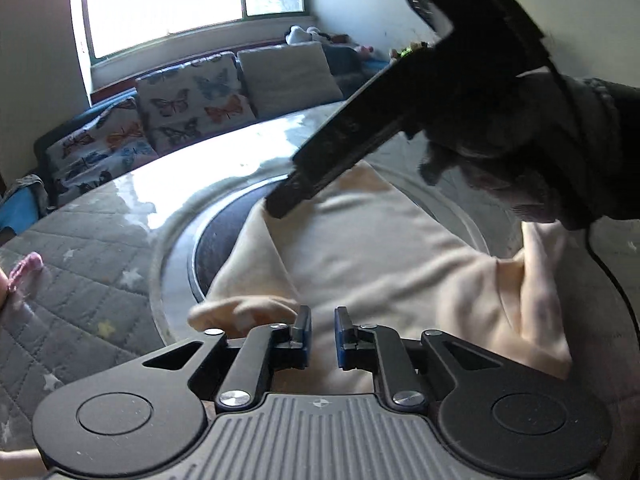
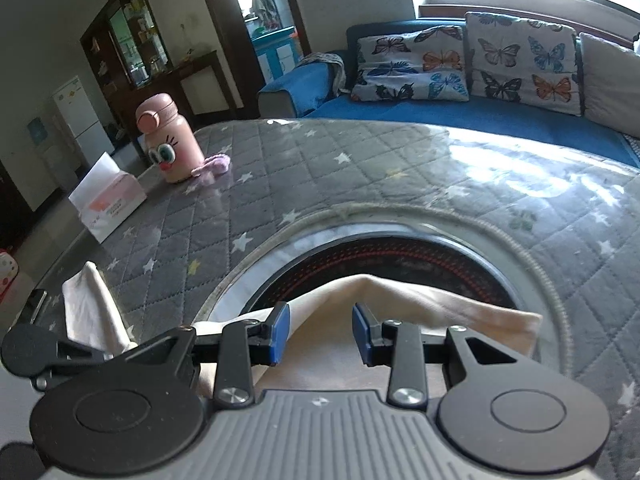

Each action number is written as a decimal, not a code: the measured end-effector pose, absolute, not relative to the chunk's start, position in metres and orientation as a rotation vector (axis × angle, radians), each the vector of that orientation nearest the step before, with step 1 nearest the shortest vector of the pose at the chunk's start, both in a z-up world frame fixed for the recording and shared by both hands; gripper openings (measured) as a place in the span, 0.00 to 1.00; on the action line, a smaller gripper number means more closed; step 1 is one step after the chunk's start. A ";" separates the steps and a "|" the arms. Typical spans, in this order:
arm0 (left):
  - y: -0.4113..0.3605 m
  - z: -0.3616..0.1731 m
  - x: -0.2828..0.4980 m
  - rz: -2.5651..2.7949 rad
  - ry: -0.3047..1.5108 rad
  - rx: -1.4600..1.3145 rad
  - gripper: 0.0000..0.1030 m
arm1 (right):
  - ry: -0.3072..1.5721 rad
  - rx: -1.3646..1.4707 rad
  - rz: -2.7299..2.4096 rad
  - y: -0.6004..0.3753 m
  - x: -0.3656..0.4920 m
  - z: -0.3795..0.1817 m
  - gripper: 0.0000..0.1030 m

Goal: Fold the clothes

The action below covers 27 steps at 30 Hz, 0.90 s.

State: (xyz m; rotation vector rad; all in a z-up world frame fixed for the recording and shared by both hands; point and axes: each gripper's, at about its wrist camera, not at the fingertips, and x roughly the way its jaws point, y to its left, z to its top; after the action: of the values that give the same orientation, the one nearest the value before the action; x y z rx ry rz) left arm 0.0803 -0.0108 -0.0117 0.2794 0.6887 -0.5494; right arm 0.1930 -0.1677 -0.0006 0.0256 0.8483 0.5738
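At frame centre the cream garment (image 1: pixel 380 248) lies half-folded. Your left gripper (image 1: pixel 323 336) stands narrow, empty; your right gripper (image 2: pixel 321 334) is part-open over cloth. Next: regrip an edge.

A pink bottle (image 2: pixel 170 140) with cartoon eyes stands on the grey quilted desk (image 2: pixel 360 168) beside a tissue box (image 2: pixel 106 202). Behind, 2 butterfly cushions (image 2: pixel 412 64) lean on a blue sofa (image 2: pixel 460 118).
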 end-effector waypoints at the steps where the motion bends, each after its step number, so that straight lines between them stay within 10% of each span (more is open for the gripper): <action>1: -0.009 -0.010 0.079 -0.543 0.684 0.272 0.26 | 0.851 0.021 0.577 -0.166 0.193 -0.003 0.33; 5: 0.007 0.005 0.083 -0.465 0.658 0.194 0.43 | 0.866 -0.013 0.584 -0.155 0.193 -0.014 0.33; 27: 0.050 0.004 0.141 -0.258 0.864 -0.188 0.53 | 0.899 -0.049 0.573 -0.159 0.187 -0.035 0.33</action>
State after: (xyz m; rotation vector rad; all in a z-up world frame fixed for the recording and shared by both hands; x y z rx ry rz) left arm 0.1408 0.0499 0.0044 -0.1882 0.8638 -0.2585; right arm 0.1874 -0.1594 -0.0348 -0.0488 0.8993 0.5726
